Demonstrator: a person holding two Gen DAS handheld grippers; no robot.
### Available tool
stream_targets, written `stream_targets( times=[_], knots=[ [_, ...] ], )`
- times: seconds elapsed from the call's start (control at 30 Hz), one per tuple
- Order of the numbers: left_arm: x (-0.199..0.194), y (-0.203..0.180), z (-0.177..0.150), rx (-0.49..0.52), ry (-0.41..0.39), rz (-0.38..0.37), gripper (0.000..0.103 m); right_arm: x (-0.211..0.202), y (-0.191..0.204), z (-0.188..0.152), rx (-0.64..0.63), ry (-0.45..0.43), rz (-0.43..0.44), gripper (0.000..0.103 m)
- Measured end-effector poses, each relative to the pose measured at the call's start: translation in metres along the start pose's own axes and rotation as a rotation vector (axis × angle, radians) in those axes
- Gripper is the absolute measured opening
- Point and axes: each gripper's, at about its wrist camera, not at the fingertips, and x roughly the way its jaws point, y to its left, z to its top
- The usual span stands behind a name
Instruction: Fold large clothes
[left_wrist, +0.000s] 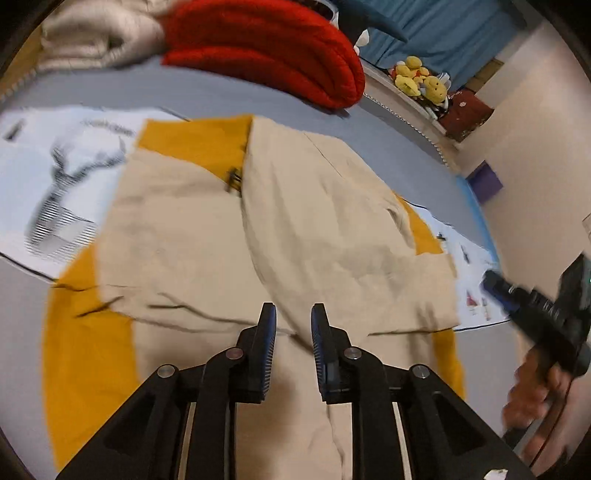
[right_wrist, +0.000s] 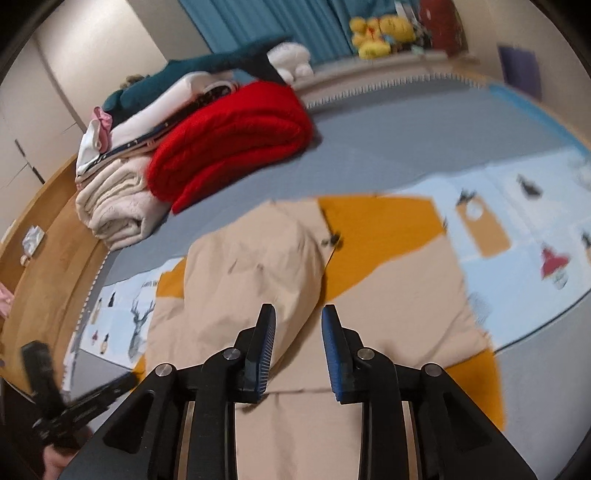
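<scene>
A beige garment with mustard-yellow parts (left_wrist: 229, 236) lies spread on a grey surface, one half folded over the middle; it also shows in the right wrist view (right_wrist: 266, 266). My left gripper (left_wrist: 293, 314) is open and empty, just above the garment's near edge. My right gripper (right_wrist: 298, 317) is open and empty, above the garment's near part. The right gripper also shows at the right of the left wrist view (left_wrist: 495, 284). The left gripper shows at the lower left of the right wrist view (right_wrist: 125, 380).
A light-blue printed sheet (right_wrist: 524, 206) lies under the garment. A folded red knit (right_wrist: 236, 133) and a stack of folded clothes (right_wrist: 118, 199) sit at the far side. Yellow plush toys (right_wrist: 380, 33) stand by a blue curtain. A wooden floor (right_wrist: 48, 266) lies left.
</scene>
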Motion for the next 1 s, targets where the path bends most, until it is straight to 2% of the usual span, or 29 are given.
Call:
stream_targets(
  times=[0.07, 0.13, 0.17, 0.27, 0.53, 0.57, 0.6, 0.63, 0.67, 0.77, 0.87, 0.93, 1.0],
  knots=[
    [0.016, 0.007, 0.008, -0.049, 0.037, -0.026, 0.021, 0.012, 0.0, -0.005, 0.021, 0.032, 0.015, 0.028],
    [0.033, 0.014, 0.005, -0.123, 0.087, -0.103, 0.034, 0.023, 0.001, -0.007, 0.023, 0.056, 0.023, 0.028],
    [0.039, 0.017, 0.004, -0.153, 0.111, -0.131, 0.036, 0.029, 0.002, -0.008, 0.025, 0.071, 0.03, 0.028],
    [0.056, 0.02, 0.001, -0.198, 0.163, -0.165, 0.037, 0.051, 0.005, -0.014, 0.044, 0.135, 0.06, 0.028],
    [0.072, 0.016, -0.004, -0.283, 0.201, -0.217, 0.039, 0.095, 0.01, -0.031, 0.089, 0.247, 0.099, 0.028],
    [0.076, 0.015, -0.005, -0.281, 0.208, -0.217, 0.039, 0.098, 0.01, -0.033, 0.088, 0.255, 0.097, 0.028],
    [0.078, 0.015, -0.006, -0.277, 0.213, -0.216, 0.034, 0.102, 0.011, -0.035, 0.086, 0.265, 0.093, 0.028],
    [0.08, 0.014, -0.007, -0.269, 0.211, -0.209, 0.01, 0.104, 0.012, -0.036, 0.082, 0.272, 0.09, 0.028],
    [0.08, 0.013, -0.007, -0.25, 0.206, -0.188, 0.004, 0.106, 0.012, -0.037, 0.079, 0.278, 0.087, 0.028],
    [0.066, 0.008, -0.005, -0.192, 0.152, -0.078, 0.003, 0.107, 0.015, -0.036, 0.075, 0.27, 0.077, 0.028],
    [0.067, 0.009, -0.008, -0.2, 0.178, -0.005, 0.003, 0.101, 0.022, -0.031, 0.038, 0.238, 0.064, 0.028],
    [0.073, 0.007, -0.012, -0.19, 0.215, 0.03, 0.008, 0.099, 0.028, -0.028, 0.003, 0.218, 0.055, 0.028],
    [0.065, 0.001, -0.009, -0.172, 0.191, 0.069, 0.008, 0.098, 0.033, -0.027, -0.035, 0.206, 0.051, 0.028]
  ],
)
